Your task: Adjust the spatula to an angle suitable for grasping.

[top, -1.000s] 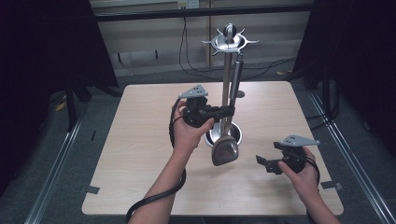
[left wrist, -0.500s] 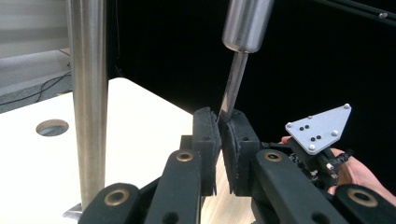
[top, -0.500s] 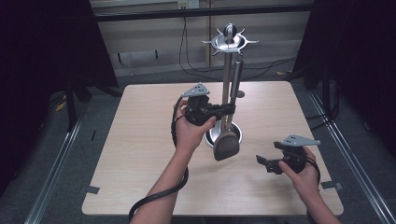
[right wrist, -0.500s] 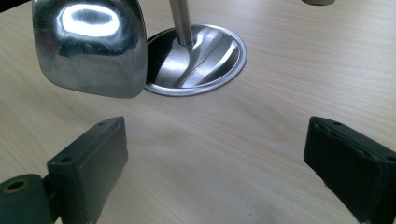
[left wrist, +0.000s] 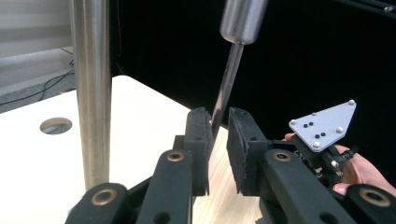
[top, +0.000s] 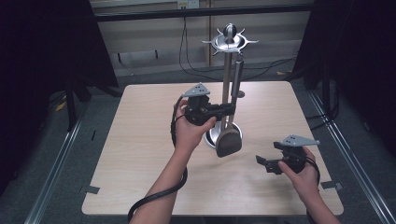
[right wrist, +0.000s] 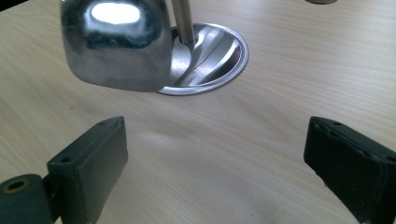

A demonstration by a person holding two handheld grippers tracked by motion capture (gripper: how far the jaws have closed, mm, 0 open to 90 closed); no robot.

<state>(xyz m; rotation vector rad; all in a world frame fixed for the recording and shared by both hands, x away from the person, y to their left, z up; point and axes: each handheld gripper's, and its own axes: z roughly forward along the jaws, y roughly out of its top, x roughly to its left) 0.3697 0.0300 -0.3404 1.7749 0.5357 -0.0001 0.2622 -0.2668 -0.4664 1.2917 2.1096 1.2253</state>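
Since a second before, the hanging spatula (top: 229,140) had swung a little away from the person, its blade now closer over the stand's dish, while both hands had barely shifted.

The worktop (top: 140,154) carried a steel utensil stand (top: 227,88), its pole rising from a round dish base (right wrist: 219,56) to a crown of hooks. The spatula hung from one hook just right of the pole, its blade low in front of the base and clear of the worktop.

The left tool (top: 225,109) was raised level with the middle of the pole, pointing right across it. Its jaws were nearly closed around the spatula's thin shaft (left wrist: 226,88); the shaft touched the left pad, with a slim gap still showing to the other, so it was narrowed round the shaft, not visibly clamped. The left hand (top: 189,133) gripped it from below, forearm reaching up from the near edge.

The right tool (top: 261,163) was released, jaws spread wide and holding nothing, low over the worktop, aimed left toward the blade and dish ahead of it. The right hand (top: 303,175) held it near the front right corner.
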